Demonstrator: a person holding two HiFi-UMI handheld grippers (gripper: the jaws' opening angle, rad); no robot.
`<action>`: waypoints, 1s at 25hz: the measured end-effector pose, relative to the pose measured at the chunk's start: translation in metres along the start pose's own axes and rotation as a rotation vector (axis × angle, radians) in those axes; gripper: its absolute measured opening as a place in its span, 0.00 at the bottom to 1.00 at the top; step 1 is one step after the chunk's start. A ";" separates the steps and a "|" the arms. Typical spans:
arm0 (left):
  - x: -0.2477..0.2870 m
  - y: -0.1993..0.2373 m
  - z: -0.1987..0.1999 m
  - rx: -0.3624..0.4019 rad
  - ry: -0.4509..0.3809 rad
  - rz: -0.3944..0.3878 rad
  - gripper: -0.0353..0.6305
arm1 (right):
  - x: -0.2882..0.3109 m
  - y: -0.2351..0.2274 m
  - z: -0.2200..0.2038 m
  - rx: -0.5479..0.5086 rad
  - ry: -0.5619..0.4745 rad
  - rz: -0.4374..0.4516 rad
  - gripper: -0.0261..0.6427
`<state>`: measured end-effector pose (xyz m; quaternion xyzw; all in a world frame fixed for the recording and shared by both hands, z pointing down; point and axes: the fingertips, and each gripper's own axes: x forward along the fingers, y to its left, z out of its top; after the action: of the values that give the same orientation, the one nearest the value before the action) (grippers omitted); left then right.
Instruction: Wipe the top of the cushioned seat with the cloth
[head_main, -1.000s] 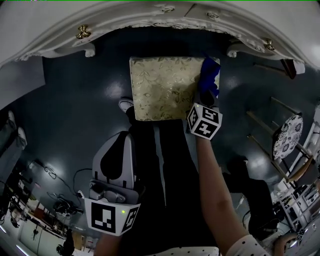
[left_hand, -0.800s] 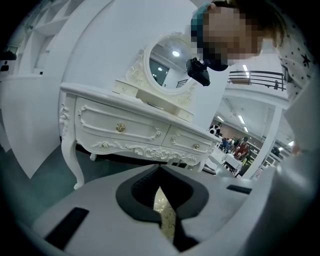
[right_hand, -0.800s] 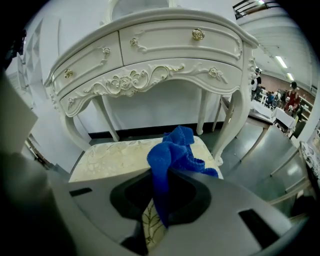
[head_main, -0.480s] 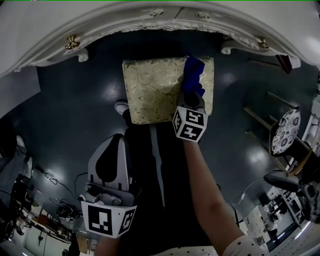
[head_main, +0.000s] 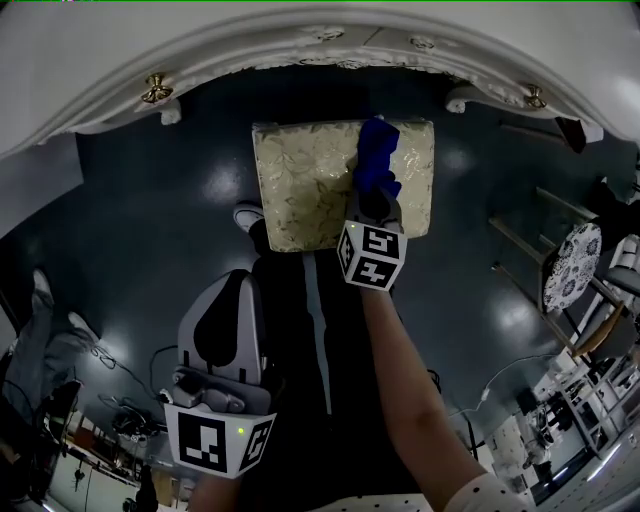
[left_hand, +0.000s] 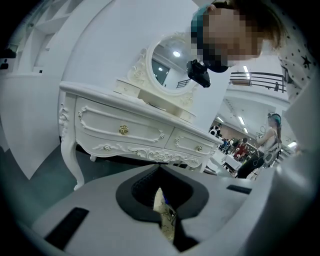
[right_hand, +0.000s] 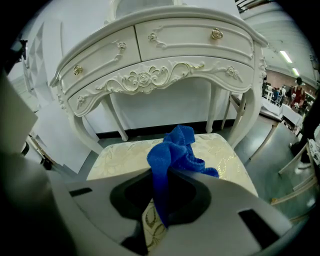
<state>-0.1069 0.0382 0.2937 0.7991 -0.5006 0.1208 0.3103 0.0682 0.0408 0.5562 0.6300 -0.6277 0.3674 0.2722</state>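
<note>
The cushioned seat is a cream, leaf-patterned square on the dark floor in front of me. A blue cloth lies bunched on its right half, pinched in my right gripper, which is shut on it. In the right gripper view the cloth rises from between the jaws, over the seat. My left gripper hangs low at the near left, away from the seat. Its jaws are shut on nothing in the left gripper view.
A white carved dressing table curves round just beyond the seat, its legs standing behind the seat's far corners. A round patterned stool stands to the right. Cables lie on the floor at left. My dark trousers fill the near middle.
My right gripper has dragged the blue cloth leftwards from the seat's far right edge towards its middle. The left gripper has stayed where it was.
</note>
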 end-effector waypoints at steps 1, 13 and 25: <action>-0.001 0.001 0.001 -0.001 -0.001 0.001 0.07 | 0.000 0.003 0.000 -0.003 0.001 0.005 0.13; -0.008 0.015 0.004 -0.022 -0.018 0.020 0.07 | 0.002 0.039 -0.003 -0.037 0.007 0.046 0.13; -0.015 0.029 0.005 -0.040 -0.031 0.042 0.07 | 0.004 0.076 -0.006 -0.057 0.014 0.094 0.13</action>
<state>-0.1399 0.0372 0.2928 0.7837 -0.5243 0.1047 0.3160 -0.0084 0.0388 0.5539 0.5892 -0.6648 0.3664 0.2769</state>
